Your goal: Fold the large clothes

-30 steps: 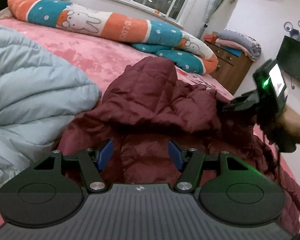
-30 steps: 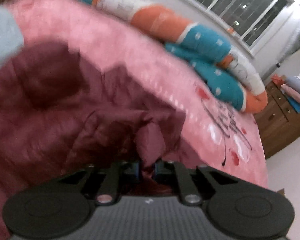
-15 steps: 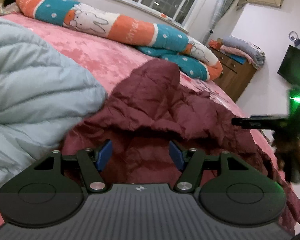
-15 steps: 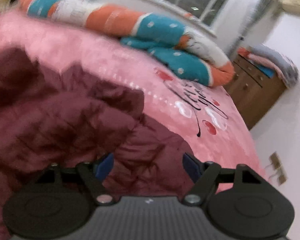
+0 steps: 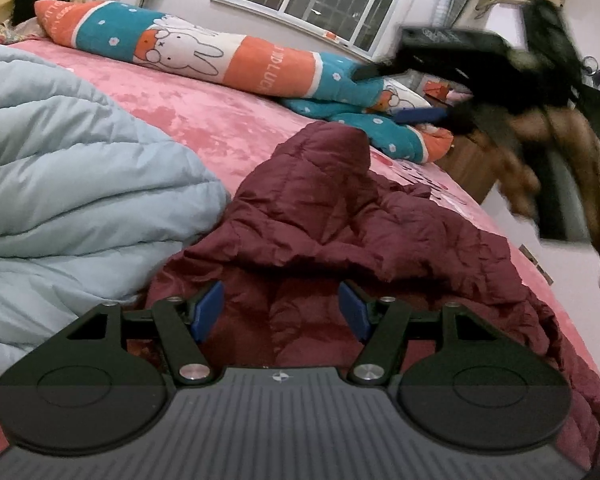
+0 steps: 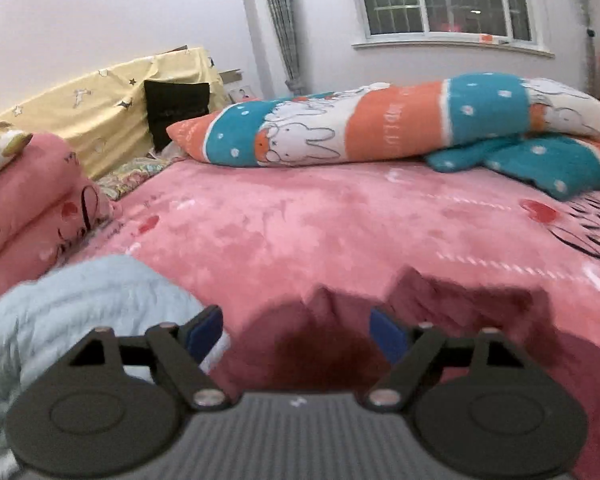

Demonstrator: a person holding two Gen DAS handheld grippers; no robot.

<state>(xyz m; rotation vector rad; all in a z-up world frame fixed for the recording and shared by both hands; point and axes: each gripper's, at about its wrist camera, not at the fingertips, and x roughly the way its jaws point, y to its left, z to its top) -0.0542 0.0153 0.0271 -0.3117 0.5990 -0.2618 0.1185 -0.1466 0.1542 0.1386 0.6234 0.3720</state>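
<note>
- Left gripper (image 5: 278, 312): jaws wide apart, blue pads empty, nothing between them. It hovers low over the near part of the maroon puffer jacket (image 5: 340, 232).
- Right gripper (image 6: 296, 330): jaws also wide, holding nothing. In the left wrist view it shows blurred, up high and to the right of the left claw, well above the jacket.
- Jacket location: crumpled heap on the pink bedspread (image 6: 340, 220), directly ahead of and under the left claw; from the right claw it lies just below and in front of the pads, blurred. One bulged part, hood or sleeve, I cannot tell which, sticks up ahead of the left claw.
- Light blue quilt (image 5: 72, 184) lies to the left of both claws and touches the jacket's left edge.
- Risk: a grab near that left edge could catch quilt fabric along with the jacket, since the two overlap there.
- Risk: puffy slick fabric; a shallow pinch likely takes only the top layer and slips, or drags the whole heap rather than spreading it.
- Risk: no hem, collar or sleeve end is clearly readable, so a wrong grasp point would give a skewed fold.
- Risk: the right claw is motion-blurred; a fast descent may miss the intended spot.
- Writing: rabbit-print bolster (image 6: 380, 120) far ahead has letters on its orange band, only partly legible, reads something like "LUC". Bedspread has black cursive script to the far right of the right claw, cut off, unreadable. No brand readable on either claw.
</note>
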